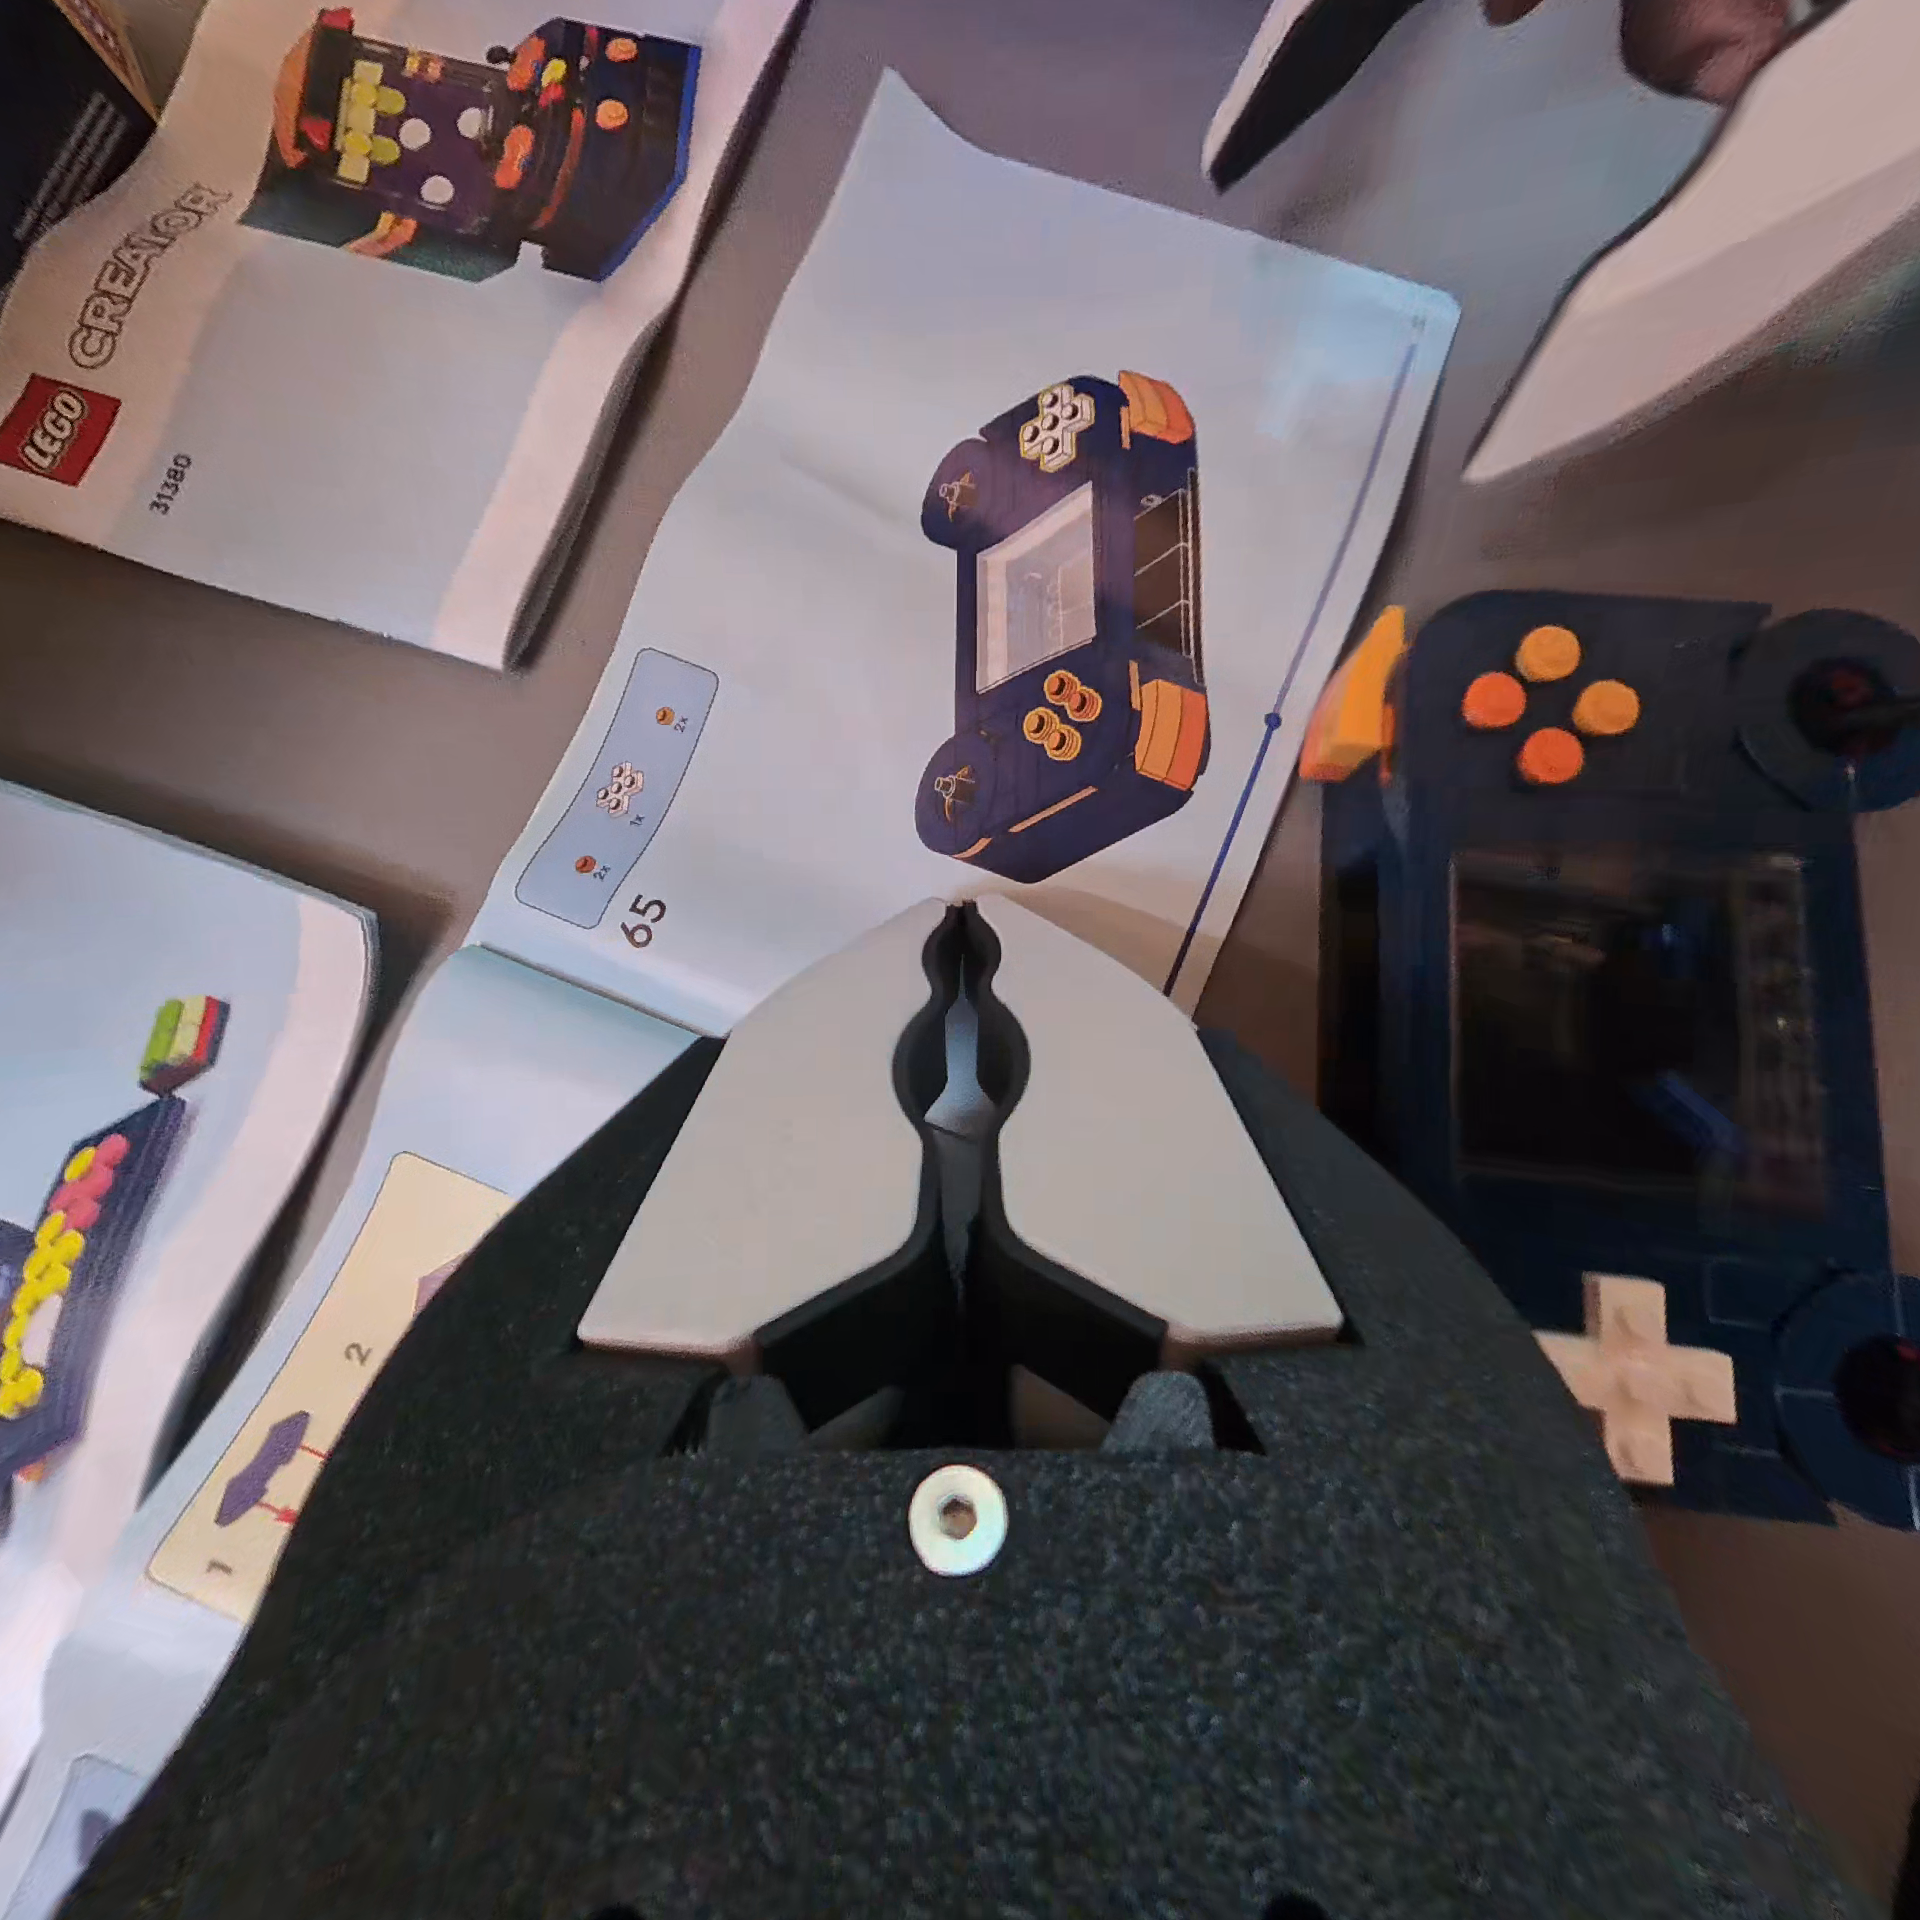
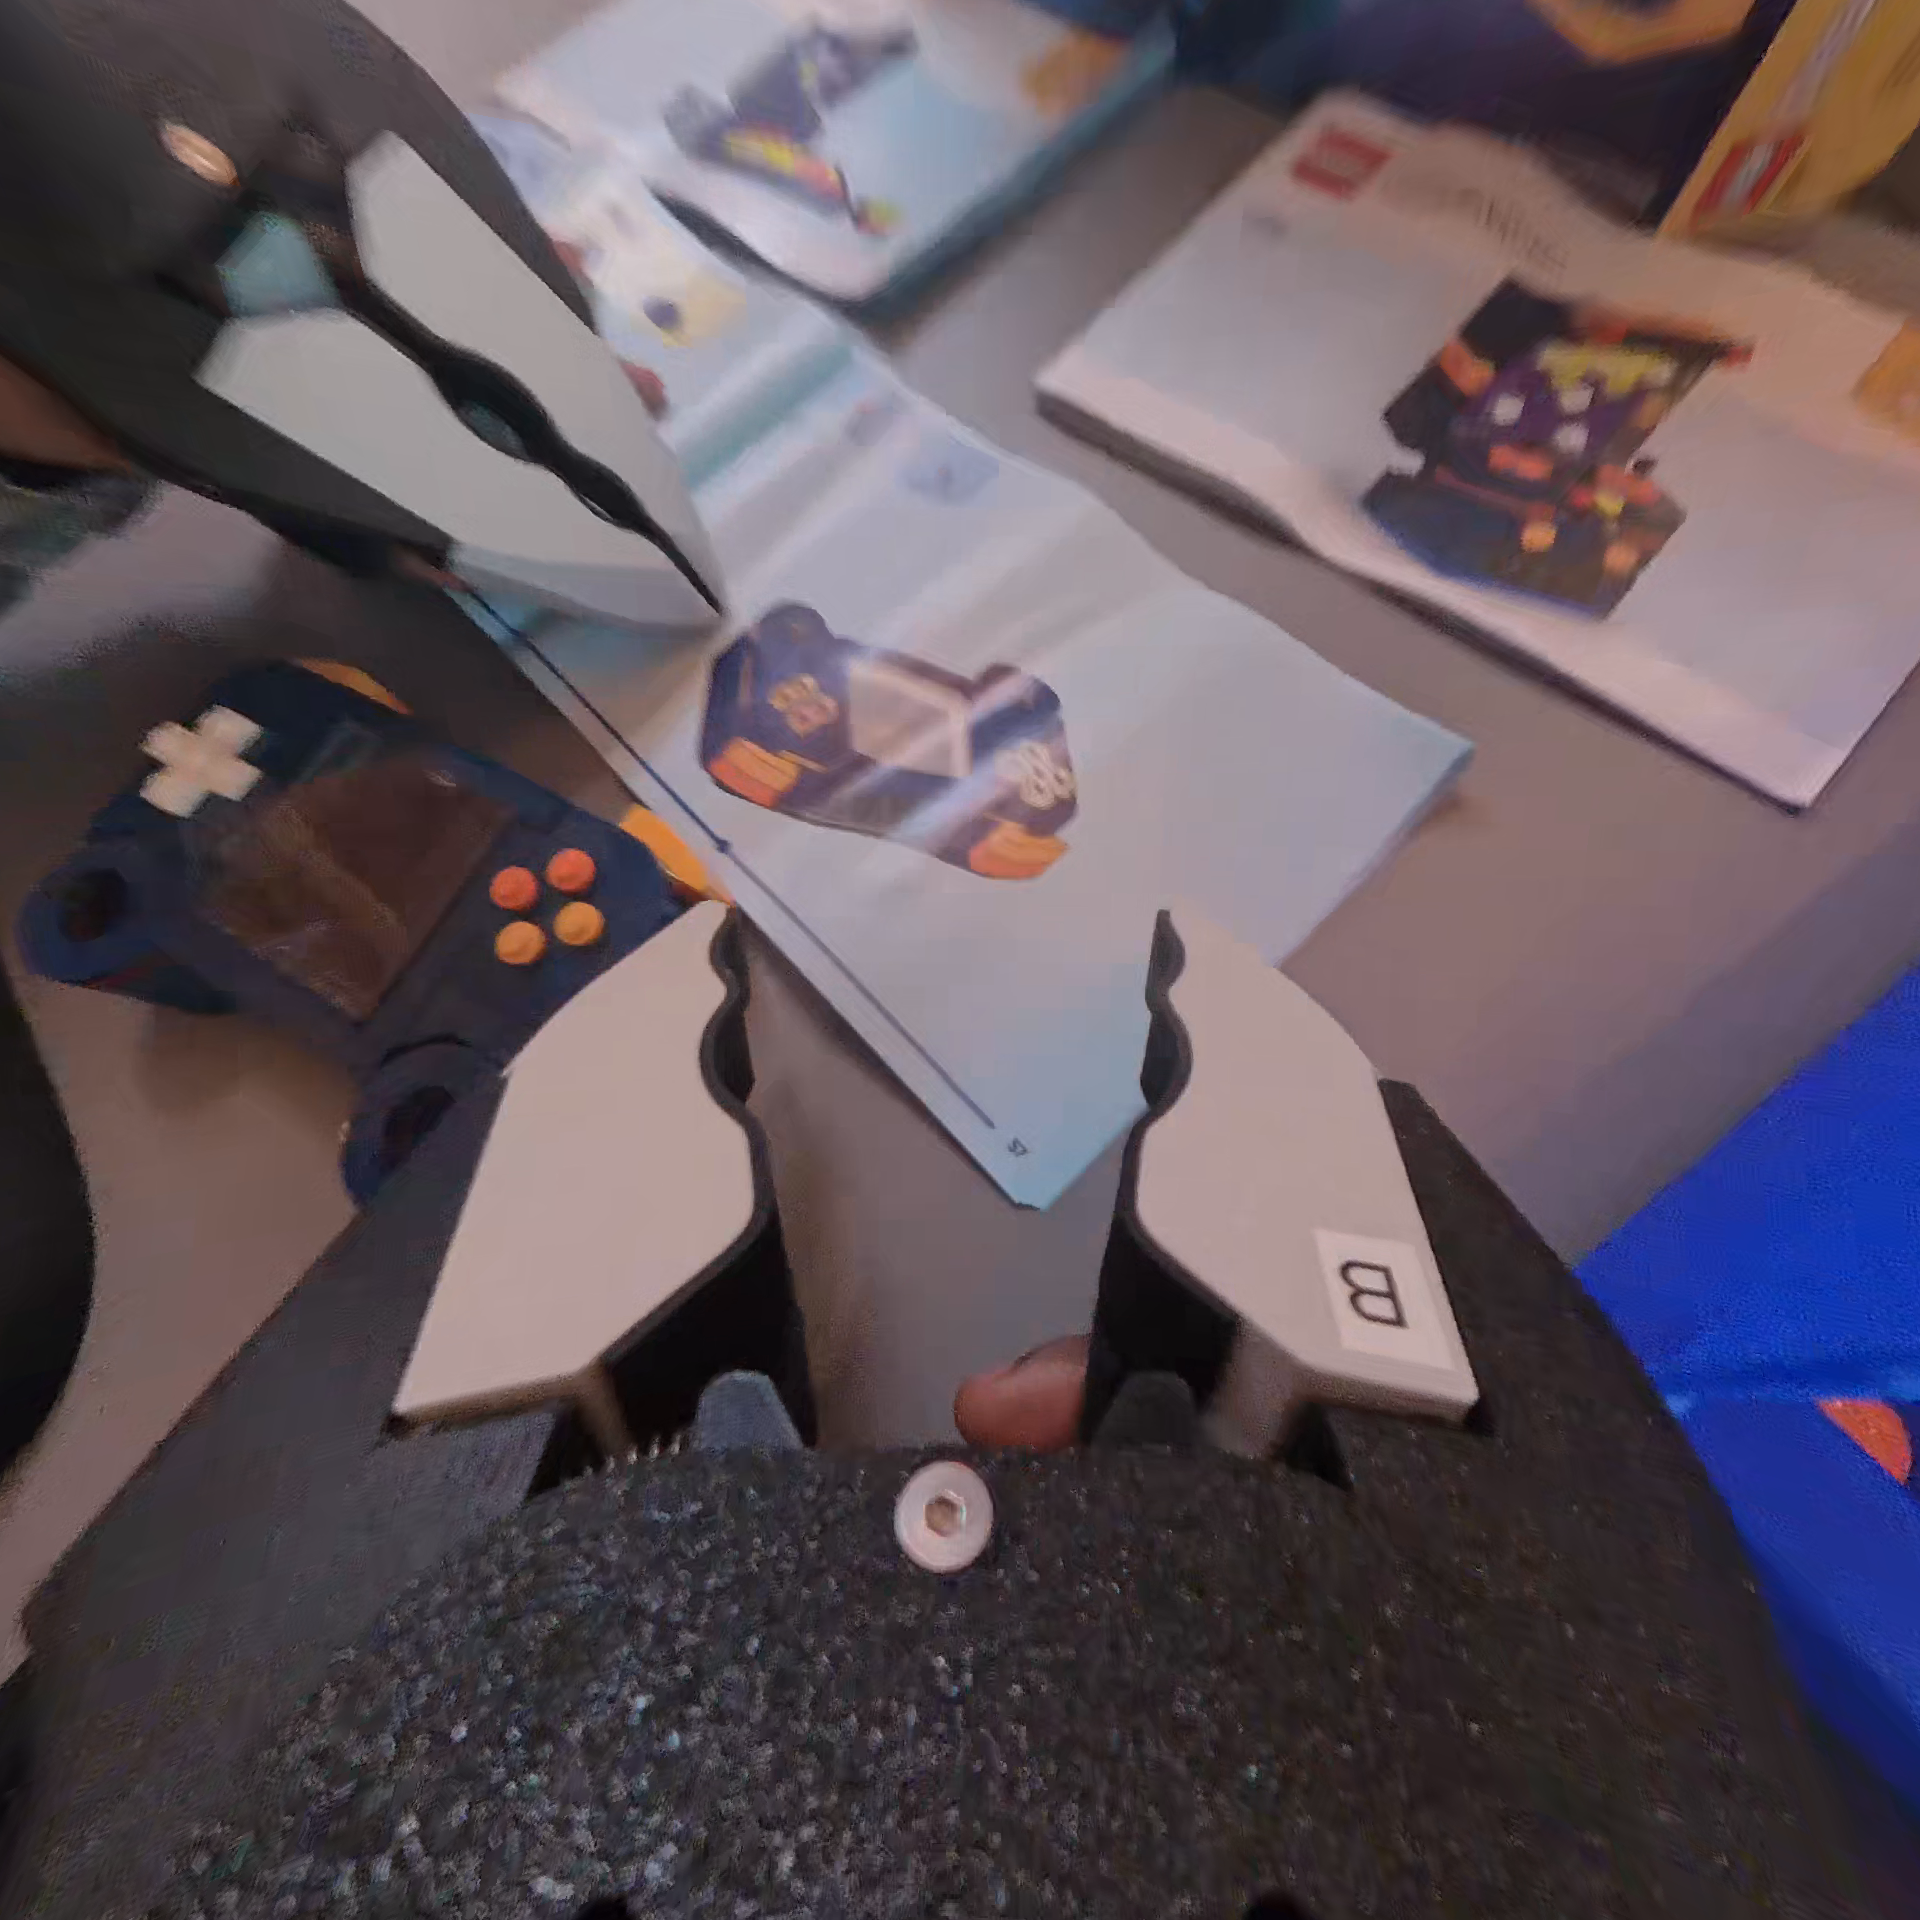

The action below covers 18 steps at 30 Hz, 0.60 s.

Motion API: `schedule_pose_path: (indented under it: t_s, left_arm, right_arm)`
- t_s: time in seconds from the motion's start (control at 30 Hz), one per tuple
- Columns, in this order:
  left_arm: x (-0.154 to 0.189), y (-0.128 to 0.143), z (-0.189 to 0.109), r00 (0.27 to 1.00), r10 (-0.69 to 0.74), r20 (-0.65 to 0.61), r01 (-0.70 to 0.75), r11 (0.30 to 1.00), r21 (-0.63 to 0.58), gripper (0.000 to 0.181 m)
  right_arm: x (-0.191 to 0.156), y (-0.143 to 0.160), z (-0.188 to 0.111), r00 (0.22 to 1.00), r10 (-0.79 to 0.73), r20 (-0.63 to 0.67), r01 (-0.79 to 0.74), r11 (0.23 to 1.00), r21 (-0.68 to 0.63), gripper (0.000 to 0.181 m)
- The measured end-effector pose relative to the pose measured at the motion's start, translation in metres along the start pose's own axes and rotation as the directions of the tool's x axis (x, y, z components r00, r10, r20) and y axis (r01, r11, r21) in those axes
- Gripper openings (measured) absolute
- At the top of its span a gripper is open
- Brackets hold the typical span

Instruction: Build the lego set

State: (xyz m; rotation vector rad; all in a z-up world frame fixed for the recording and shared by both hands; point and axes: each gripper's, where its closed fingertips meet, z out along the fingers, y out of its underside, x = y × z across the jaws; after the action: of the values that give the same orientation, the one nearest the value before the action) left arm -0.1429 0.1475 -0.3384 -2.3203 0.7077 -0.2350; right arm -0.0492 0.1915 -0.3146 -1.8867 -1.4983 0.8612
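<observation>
A dark blue brick game controller (image 1: 1621, 1039) lies flat on the grey table, with a white cross pad (image 1: 1642, 1382), several orange round buttons (image 1: 1548, 701) and a dark screen. It also shows in the right wrist view (image 2: 343, 894). My left gripper (image 1: 961, 914) is shut and empty above the open instruction booklet (image 1: 831, 582), left of the controller. It also shows in the right wrist view (image 2: 707, 592). My right gripper (image 2: 940, 920) is open and empty over the booklet's page (image 2: 1143, 831), right of the controller. It also shows at the top right of the left wrist view (image 1: 1351, 177).
Two more booklets lie on the table: one far left (image 1: 312, 343), also in the right wrist view (image 2: 1507, 468), and one near left (image 1: 125, 1143). A yellow box (image 2: 1787, 114) stands at the back. A blue sheet (image 2: 1766, 1403) lies at the right. The gap from one gripper's tips to the other's is roughly 11 cm. My right tips are roughly 9 cm from the dark blue brick game controller (image 1: 1621, 1039).
</observation>
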Motion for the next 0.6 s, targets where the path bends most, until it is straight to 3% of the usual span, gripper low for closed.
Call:
schedule_pose_path:
  t_s: [0.07, 0.3, 0.4, 0.5, 0.6]
  left_arm:
    - [0.002, 0.002, -0.002, 1.000, -0.019, -0.010, 0.019, 1.000, 0.019, 0.000]
    - [0.003, 0.002, -0.002, 0.998, -0.045, -0.052, 0.048, 0.997, 0.065, 0.000]
    - [0.003, -0.001, -0.005, 0.999, -0.023, -0.042, 0.026, 0.997, 0.079, 0.018]
    - [-0.006, -0.020, -0.016, 0.999, -0.031, 0.018, 0.027, 0.980, 0.195, 0.037]
    - [-0.022, -0.047, -0.042, 0.988, -0.076, 0.131, 0.024, 0.933, 0.359, 0.052]
  right_arm:
    - [-0.003, 0.012, 0.011, 1.000, 0.020, 0.017, -0.018, 0.994, -0.105, 0.073]
    - [-0.011, -0.008, 0.038, 0.993, 0.048, 0.110, -0.033, 0.990, -0.136, 0.037]
    - [-0.017, -0.016, 0.048, 0.985, 0.051, 0.167, -0.027, 0.989, -0.144, 0.036]
    - [-0.025, -0.023, 0.054, 0.977, 0.010, 0.214, 0.012, 0.995, -0.102, 0.007]
    - [-0.032, -0.053, 0.042, 0.975, -0.094, 0.201, 0.080, 0.994, 0.077, 0.004]
